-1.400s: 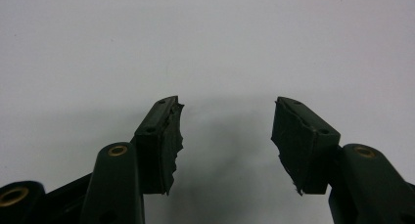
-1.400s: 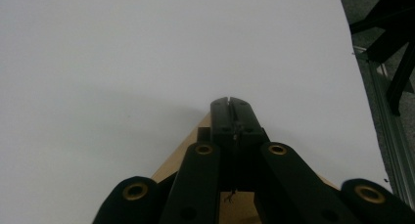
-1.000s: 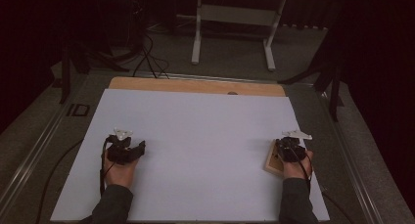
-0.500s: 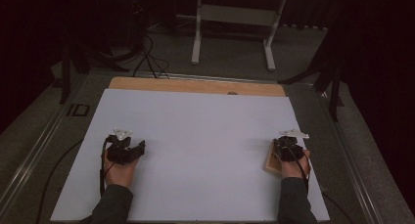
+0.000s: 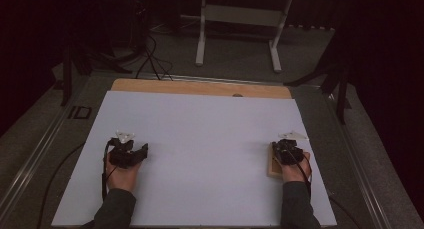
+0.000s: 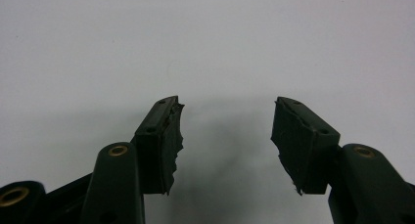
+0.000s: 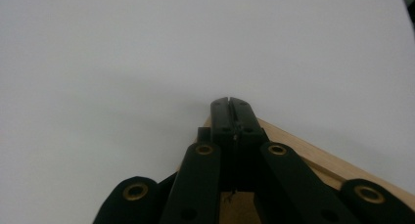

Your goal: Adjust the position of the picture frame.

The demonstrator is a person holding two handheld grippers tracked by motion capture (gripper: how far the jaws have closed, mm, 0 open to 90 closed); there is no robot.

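Near the right edge of the white table (image 5: 200,139), my right gripper (image 7: 230,102) has its jaws pressed together above a flat wooden block (image 7: 313,155). Near the left edge, my left gripper (image 6: 226,117) rests with jaws apart, holding nothing.

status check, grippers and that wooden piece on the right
Left gripper open, nothing between its jaws. Right gripper shut, jaws over the wooden piece, no grip visible. White sheet around them bare.

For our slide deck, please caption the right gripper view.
Right gripper, black jaws shut, above a flat pale wooden board on the white table sheet.
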